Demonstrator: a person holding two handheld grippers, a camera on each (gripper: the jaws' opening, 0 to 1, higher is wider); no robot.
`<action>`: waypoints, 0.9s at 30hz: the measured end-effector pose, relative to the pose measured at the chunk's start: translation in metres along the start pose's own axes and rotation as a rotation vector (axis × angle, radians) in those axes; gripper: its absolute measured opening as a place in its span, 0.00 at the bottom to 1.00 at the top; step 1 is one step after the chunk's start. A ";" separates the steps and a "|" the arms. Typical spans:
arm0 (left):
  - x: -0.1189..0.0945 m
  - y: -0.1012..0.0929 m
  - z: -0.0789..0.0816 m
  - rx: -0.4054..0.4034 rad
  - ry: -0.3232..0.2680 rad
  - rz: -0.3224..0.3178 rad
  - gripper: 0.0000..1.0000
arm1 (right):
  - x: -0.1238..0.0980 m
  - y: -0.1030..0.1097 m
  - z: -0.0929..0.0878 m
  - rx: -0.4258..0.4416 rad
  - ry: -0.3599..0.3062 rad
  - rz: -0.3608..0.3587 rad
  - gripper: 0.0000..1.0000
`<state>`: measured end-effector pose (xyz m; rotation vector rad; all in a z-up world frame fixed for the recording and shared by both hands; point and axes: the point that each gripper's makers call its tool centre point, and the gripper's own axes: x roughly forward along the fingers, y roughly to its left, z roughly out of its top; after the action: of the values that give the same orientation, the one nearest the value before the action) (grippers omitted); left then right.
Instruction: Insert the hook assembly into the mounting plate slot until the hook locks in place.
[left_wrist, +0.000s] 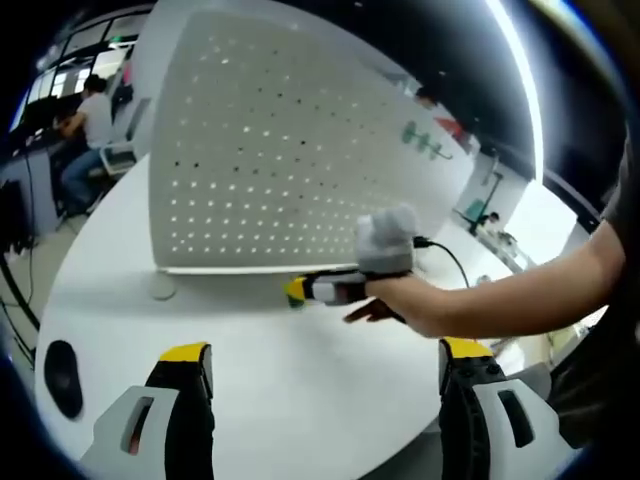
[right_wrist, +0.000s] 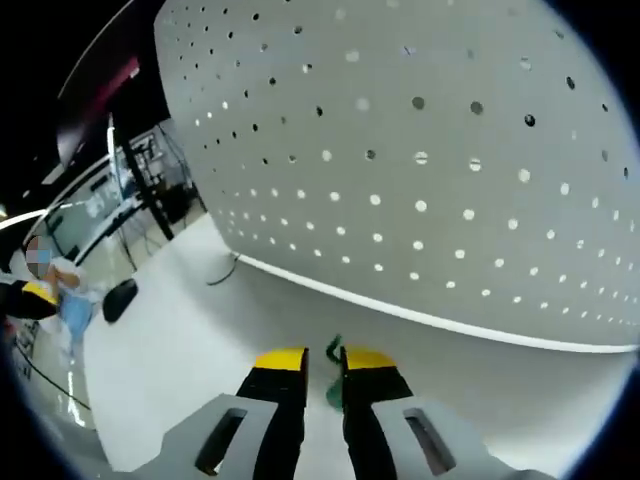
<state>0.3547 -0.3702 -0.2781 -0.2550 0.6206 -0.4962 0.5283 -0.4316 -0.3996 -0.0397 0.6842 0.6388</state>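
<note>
A white perforated mounting plate (left_wrist: 290, 150) stands upright on the white table (left_wrist: 290, 400). In the left gripper view my left gripper (left_wrist: 325, 350) is open wide and holds nothing, low over the table in front of the plate. A hand carries my right gripper (left_wrist: 296, 291) in from the right, with its yellow tips near the plate's bottom edge. In the right gripper view my right gripper (right_wrist: 325, 362) is shut on a small green hook (right_wrist: 333, 388), close in front of the plate (right_wrist: 430, 150). Most of the hook is hidden between the jaws.
More green hooks (left_wrist: 425, 140) hang on the plate's upper right. A black mouse (left_wrist: 62, 378) lies at the table's left, also seen as the mouse (right_wrist: 118, 298) beside a thin cable (right_wrist: 225, 268). A small white disc (left_wrist: 162, 290) rests by the plate's left corner. A person (left_wrist: 90, 120) sits beyond.
</note>
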 end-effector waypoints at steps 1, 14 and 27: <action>0.000 0.000 0.000 0.000 -0.001 0.001 0.95 | 0.001 0.000 0.002 -0.002 -0.003 -0.004 0.10; 0.001 0.003 -0.002 -0.009 0.002 0.005 0.94 | 0.004 -0.006 0.000 -0.064 0.030 -0.025 0.02; 0.000 0.004 -0.002 -0.011 -0.005 0.003 0.94 | -0.001 -0.005 0.001 -0.130 0.015 -0.016 0.00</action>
<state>0.3552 -0.3673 -0.2810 -0.2653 0.6186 -0.4888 0.5304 -0.4359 -0.3990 -0.1701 0.6558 0.6677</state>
